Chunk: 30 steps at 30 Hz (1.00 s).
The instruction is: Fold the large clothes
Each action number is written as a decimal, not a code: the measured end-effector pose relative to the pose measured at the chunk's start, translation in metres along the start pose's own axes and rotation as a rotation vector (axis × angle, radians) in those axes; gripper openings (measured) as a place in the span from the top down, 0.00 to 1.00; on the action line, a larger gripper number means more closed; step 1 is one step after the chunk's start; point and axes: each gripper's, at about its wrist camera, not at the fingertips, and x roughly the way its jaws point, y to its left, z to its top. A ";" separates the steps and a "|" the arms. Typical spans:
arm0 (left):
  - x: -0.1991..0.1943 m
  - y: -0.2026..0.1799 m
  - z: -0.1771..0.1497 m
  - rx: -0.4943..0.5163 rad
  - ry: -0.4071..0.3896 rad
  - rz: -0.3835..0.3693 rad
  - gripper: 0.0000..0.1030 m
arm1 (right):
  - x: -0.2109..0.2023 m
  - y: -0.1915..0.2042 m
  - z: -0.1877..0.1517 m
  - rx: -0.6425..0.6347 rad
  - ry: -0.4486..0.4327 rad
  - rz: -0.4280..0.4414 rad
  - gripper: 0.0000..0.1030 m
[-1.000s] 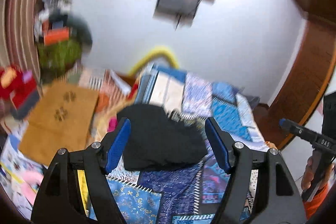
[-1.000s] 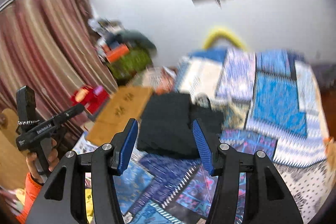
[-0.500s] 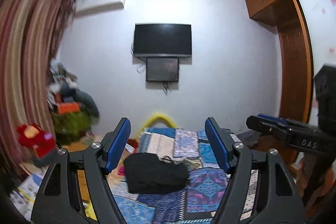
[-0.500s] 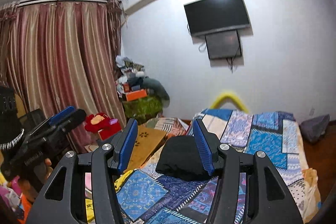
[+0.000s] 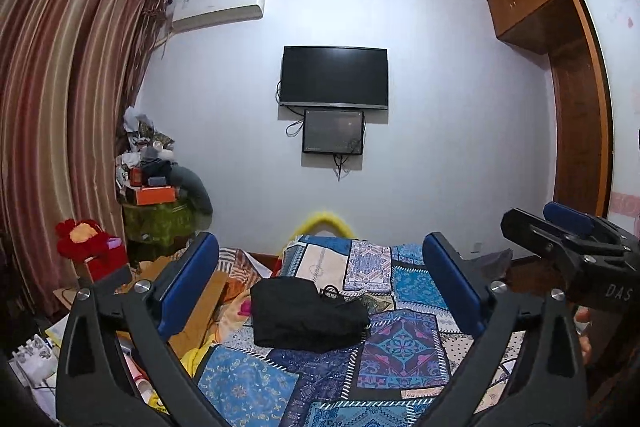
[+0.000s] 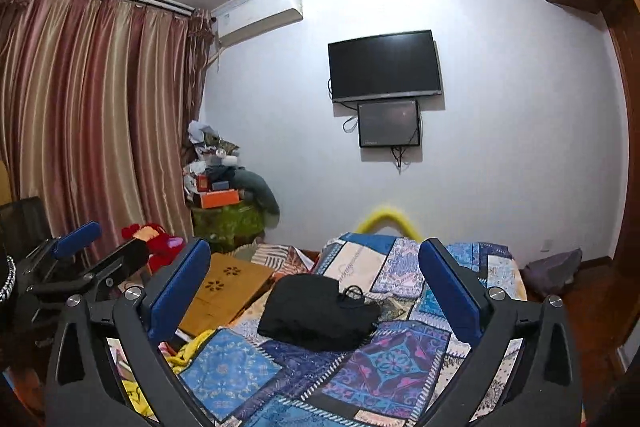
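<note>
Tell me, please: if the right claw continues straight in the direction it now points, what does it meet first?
Probably nothing near. The right claw is open, held above the bed and aimed level, so its line seems to pass over the folded black garment toward the far white wall. Depth is unclear.

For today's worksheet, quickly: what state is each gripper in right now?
Left gripper: open, holding nothing.
Right gripper: open, holding nothing.
</note>
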 end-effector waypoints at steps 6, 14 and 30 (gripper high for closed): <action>-0.002 -0.004 -0.006 0.020 0.009 0.017 0.01 | 0.003 -0.001 -0.005 0.000 0.027 -0.001 0.00; -0.002 -0.011 -0.011 0.043 0.011 0.036 0.01 | 0.001 0.001 -0.008 -0.017 0.034 -0.010 0.00; 0.003 -0.003 -0.014 0.033 0.027 0.050 0.01 | -0.008 0.000 -0.007 -0.004 0.056 -0.004 0.00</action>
